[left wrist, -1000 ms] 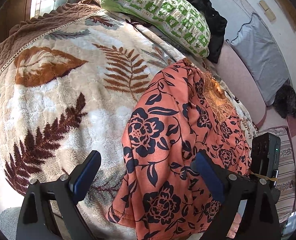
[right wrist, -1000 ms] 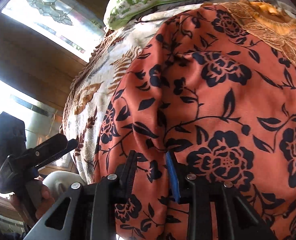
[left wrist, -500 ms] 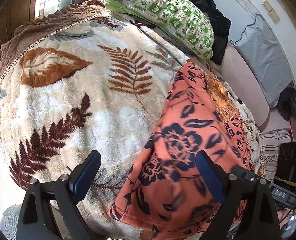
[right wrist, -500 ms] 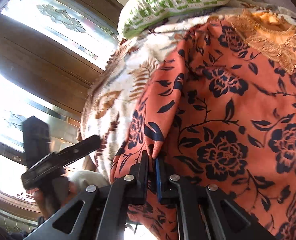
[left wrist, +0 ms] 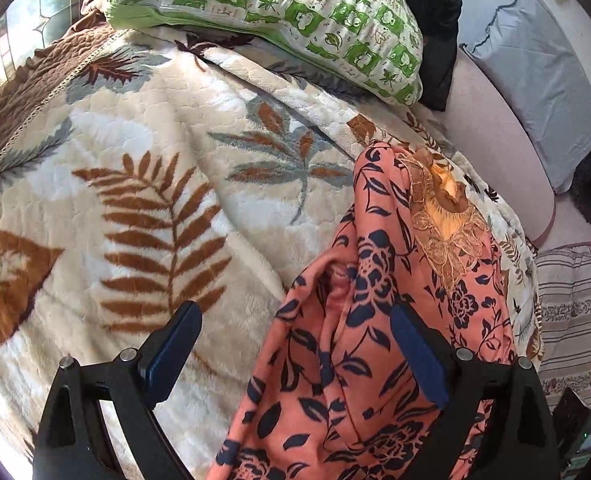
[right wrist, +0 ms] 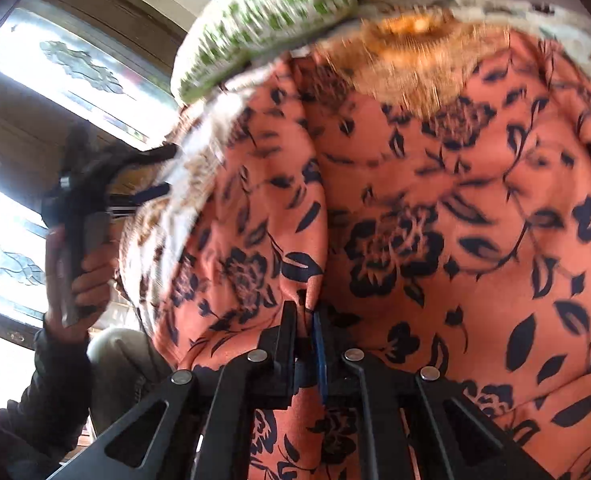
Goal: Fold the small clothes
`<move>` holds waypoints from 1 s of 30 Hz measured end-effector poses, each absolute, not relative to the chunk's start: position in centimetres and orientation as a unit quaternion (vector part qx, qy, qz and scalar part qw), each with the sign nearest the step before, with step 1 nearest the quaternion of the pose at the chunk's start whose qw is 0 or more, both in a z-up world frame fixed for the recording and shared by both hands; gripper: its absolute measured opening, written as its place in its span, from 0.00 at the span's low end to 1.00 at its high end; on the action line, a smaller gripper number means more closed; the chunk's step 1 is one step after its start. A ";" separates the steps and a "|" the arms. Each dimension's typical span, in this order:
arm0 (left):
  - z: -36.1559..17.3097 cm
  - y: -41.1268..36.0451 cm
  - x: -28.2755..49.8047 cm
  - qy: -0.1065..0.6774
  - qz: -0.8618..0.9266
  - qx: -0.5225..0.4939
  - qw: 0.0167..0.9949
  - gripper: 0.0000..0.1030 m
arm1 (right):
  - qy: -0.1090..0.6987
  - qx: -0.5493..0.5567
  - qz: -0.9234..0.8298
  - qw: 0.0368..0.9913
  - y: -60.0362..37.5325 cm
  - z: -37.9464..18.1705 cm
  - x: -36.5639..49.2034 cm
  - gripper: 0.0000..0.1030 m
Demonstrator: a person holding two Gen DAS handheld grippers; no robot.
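Dress [left wrist: 375,320] edge lifted since; right tool [right wrist: 305,320] jaws opening, cloth between.

The left wrist view looks steeply down over the bed [left wrist: 135,208] toward its pillow [left wrist: 279,12] end. The right wrist view sits close above the garment [right wrist: 435,220], facing the pillow too. Both share garment and pillow.

Leaf-print blanket [left wrist: 143,184], green checked pillow [left wrist: 287,12], grey pillow [left wrist: 535,76], window [right wrist: 75,76]
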State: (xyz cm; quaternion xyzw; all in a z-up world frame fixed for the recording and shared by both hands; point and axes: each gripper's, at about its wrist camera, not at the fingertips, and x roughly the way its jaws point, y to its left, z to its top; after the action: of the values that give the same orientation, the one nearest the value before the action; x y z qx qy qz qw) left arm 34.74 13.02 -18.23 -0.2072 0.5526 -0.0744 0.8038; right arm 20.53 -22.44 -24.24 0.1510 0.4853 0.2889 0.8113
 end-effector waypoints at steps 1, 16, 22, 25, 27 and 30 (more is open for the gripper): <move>-18.6 13.1 35.7 0.555 -0.080 -0.227 0.796 0.92 | 0.461 0.144 0.282 0.829 -23.1 -22.7 20.4 0.18; -25.8 14.1 37.0 0.560 -0.101 -0.421 0.706 0.47 | 0.505 0.167 0.342 0.775 -9.8 -21.0 48.4 0.75; -24.2 14.6 36.8 0.554 -0.068 -0.377 0.739 0.47 | 0.580 0.119 0.282 0.755 -6.4 -26.1 52.4 0.24; -23.7 13.9 37.1 0.565 -0.052 -0.318 0.760 0.47 | 0.563 0.151 0.305 0.753 -8.5 -25.2 51.5 0.04; -23.5 12.8 37.2 0.570 -0.056 -0.285 0.769 0.47 | 0.546 0.170 0.310 0.759 -10.6 -24.0 50.8 0.04; -23.3 10.6 37.8 0.572 -0.058 -0.211 0.790 0.47 | 0.538 0.164 0.325 0.760 -11.2 -23.6 50.5 0.04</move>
State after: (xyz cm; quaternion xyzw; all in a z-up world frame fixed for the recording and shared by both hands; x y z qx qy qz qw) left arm 37.75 10.62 -23.28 -0.2109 0.5721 -0.0582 0.7905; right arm 50.50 -11.20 -23.59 0.1638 0.5384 0.3249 0.7601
